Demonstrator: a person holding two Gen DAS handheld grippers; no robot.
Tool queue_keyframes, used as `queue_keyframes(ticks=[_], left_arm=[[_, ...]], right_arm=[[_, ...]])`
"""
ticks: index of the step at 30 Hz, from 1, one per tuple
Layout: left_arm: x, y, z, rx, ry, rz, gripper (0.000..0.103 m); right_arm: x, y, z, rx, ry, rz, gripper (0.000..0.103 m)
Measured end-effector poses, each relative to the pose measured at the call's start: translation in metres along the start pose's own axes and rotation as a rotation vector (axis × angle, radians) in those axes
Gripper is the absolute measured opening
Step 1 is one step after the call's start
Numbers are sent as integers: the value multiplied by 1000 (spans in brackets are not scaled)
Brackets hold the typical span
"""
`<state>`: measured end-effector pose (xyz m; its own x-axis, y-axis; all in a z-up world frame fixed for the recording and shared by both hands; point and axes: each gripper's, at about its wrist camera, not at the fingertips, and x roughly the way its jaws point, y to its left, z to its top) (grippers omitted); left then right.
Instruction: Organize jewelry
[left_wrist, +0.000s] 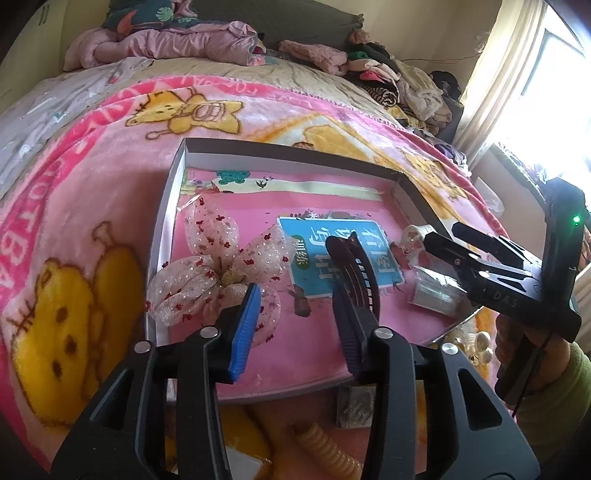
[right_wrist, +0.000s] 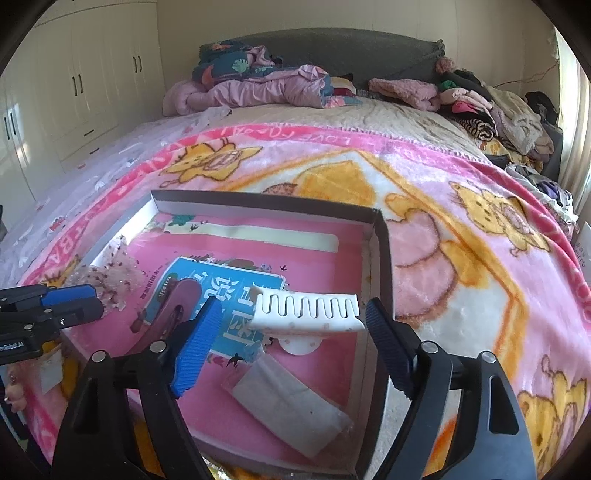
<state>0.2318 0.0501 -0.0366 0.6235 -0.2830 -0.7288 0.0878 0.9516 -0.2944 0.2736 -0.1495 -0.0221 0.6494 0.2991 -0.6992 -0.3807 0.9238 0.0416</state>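
Shallow box (left_wrist: 173, 206) on the bed. Bow (left_wrist: 207, 273) at its left. My left gripper (left_wrist: 295, 325), part open, dark hair clip (left_wrist: 354, 273) against one pad. My right gripper (right_wrist: 291, 343), wide, white comb clip (right_wrist: 310, 314) between, loose.

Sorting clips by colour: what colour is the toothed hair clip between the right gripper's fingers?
White, faintly dotted hair clip; clearest in the right wrist view.

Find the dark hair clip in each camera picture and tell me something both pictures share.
Left wrist: the dark hair clip lies centre frame, on the blue book cover, against the left gripper's right-hand finger.
Right wrist: it sits lower left of centre, by the blue book's left edge.
Shared landmark: the blue book cover inside the shallow box.
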Motion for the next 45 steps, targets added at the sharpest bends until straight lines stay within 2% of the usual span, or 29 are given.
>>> queue_keyframes(ticks=[4, 9, 13, 16, 23, 45], left_arm=[[-6, -3, -1, 0, 5, -4, 45], [-17, -5, 1, -6, -4, 0, 57], [-28, -4, 3, -24, -19, 19, 80], [-38, -4, 5, -36, -38, 30, 90], [-54, -2, 5, -53, -61, 56, 91], [-105, -14, -13, -42, -129, 58, 91]], right_arm=[[-13, 1, -2, -2, -24, 2, 89], [-28, 2, -7, -2, -47, 0, 94], [-39, 0, -9, 10, -61, 3, 95], [-47, -1, -9, 17, -71, 3, 95], [-63, -1, -9, 21, -91, 13, 96], [-121, 4, -22, -16, -141, 6, 96]])
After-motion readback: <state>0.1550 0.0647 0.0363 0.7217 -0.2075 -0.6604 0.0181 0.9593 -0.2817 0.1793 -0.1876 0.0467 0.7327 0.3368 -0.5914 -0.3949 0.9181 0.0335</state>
